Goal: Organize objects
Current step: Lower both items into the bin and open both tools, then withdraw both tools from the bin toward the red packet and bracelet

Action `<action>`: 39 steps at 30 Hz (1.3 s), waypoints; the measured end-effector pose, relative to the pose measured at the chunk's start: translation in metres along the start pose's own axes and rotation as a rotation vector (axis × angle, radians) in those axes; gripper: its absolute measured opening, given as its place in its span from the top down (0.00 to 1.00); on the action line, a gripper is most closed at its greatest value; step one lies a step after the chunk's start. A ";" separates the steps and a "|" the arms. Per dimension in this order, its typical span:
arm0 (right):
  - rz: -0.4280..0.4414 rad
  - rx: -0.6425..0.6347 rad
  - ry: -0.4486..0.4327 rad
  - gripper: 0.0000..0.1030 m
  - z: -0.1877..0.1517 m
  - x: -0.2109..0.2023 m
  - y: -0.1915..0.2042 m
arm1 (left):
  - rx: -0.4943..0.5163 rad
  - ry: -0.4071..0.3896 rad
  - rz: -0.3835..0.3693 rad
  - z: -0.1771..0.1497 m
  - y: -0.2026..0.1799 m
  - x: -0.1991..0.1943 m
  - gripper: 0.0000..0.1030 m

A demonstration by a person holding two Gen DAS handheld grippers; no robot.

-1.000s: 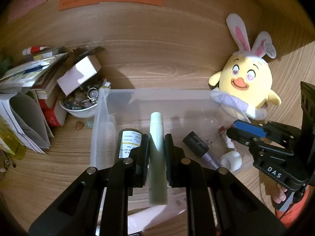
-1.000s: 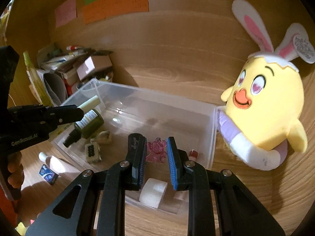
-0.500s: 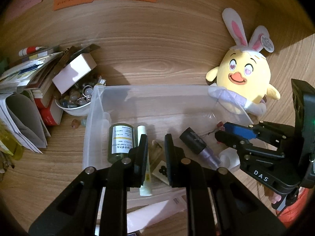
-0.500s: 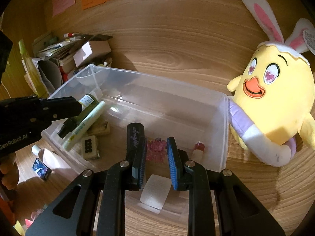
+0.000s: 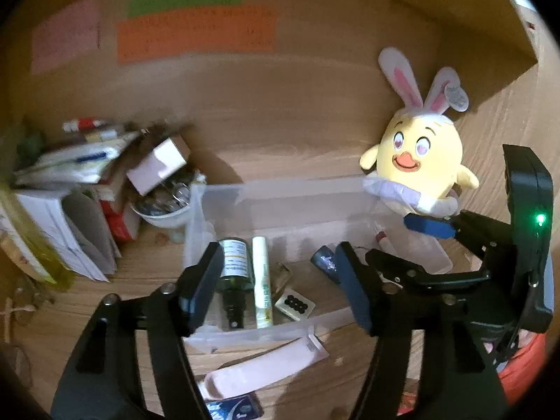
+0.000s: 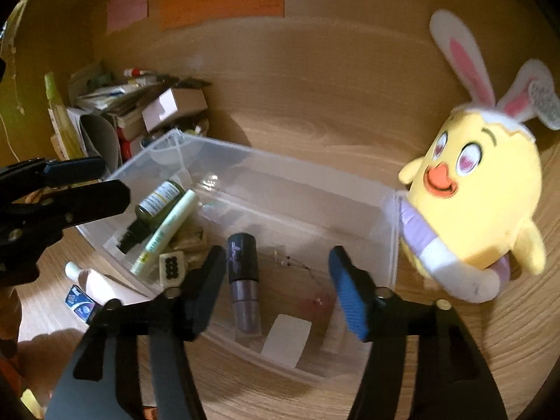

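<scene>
A clear plastic bin (image 5: 224, 196) (image 6: 388, 231) sits on the wooden desk. In it lie a dark green bottle (image 5: 233, 269) (image 6: 154, 206), a pale green tube (image 5: 261, 280) (image 6: 168, 231), a domino tile (image 5: 294, 303) (image 6: 170, 265), a purple-and-black cylinder (image 6: 243, 280), a pink charm (image 6: 315, 306) and a white block (image 6: 285, 339). My left gripper (image 5: 276, 287) is open and empty above the bin's near side. My right gripper (image 6: 276, 287) is open and empty above the bin's right part. A pink tube (image 5: 266, 364) lies on the desk in front of the bin.
A yellow chick plush with bunny ears (image 5: 420, 164) (image 6: 472, 203) leans against the bin's right end. A pile of books, papers, a small box and a bowl of trinkets (image 5: 105, 182) (image 6: 140, 112) stands left of the bin. Coloured notes (image 5: 196, 31) hang on the back wall.
My left gripper let go of the pale green tube, which now lies in the bin beside the green bottle. Both grippers opened wide and drew back from the bin.
</scene>
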State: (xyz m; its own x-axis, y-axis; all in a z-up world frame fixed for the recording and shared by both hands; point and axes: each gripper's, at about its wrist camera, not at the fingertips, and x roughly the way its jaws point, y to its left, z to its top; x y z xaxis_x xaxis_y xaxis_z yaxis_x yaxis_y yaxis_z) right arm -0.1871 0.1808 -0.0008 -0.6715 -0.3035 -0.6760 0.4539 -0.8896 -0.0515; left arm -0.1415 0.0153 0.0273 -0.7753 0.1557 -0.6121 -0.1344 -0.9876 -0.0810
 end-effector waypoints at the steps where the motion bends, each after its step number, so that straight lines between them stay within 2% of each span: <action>1: -0.002 0.000 -0.006 0.34 0.001 -0.003 0.000 | 0.005 -0.010 0.009 -0.001 -0.001 -0.005 0.24; 6: -0.011 0.012 -0.046 0.20 0.002 -0.020 0.000 | 0.019 -0.046 0.045 -0.006 -0.004 -0.029 0.07; 14: -0.007 0.015 -0.097 0.17 -0.008 -0.055 0.005 | -0.003 -0.025 0.073 -0.024 0.004 -0.046 0.06; 20: -0.013 0.012 -0.121 0.13 -0.027 -0.076 0.012 | -0.033 0.028 0.081 -0.044 0.012 -0.050 0.06; 26: -0.026 0.016 -0.088 0.13 -0.050 -0.077 0.016 | -0.022 0.079 0.082 -0.069 0.005 -0.053 0.06; 33: 0.020 0.074 -0.004 0.13 -0.082 -0.072 0.016 | 0.017 0.137 0.104 -0.103 -0.004 -0.049 0.06; 39: -0.011 0.040 0.045 0.13 -0.114 -0.078 0.027 | 0.045 0.211 0.100 -0.124 -0.007 -0.035 0.06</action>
State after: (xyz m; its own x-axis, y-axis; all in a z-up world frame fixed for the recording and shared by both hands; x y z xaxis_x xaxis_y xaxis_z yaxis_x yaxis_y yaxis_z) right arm -0.0558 0.2197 -0.0337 -0.6487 -0.2790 -0.7081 0.4221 -0.9060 -0.0298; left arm -0.0373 0.0148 -0.0483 -0.6410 0.0450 -0.7662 -0.0948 -0.9953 0.0208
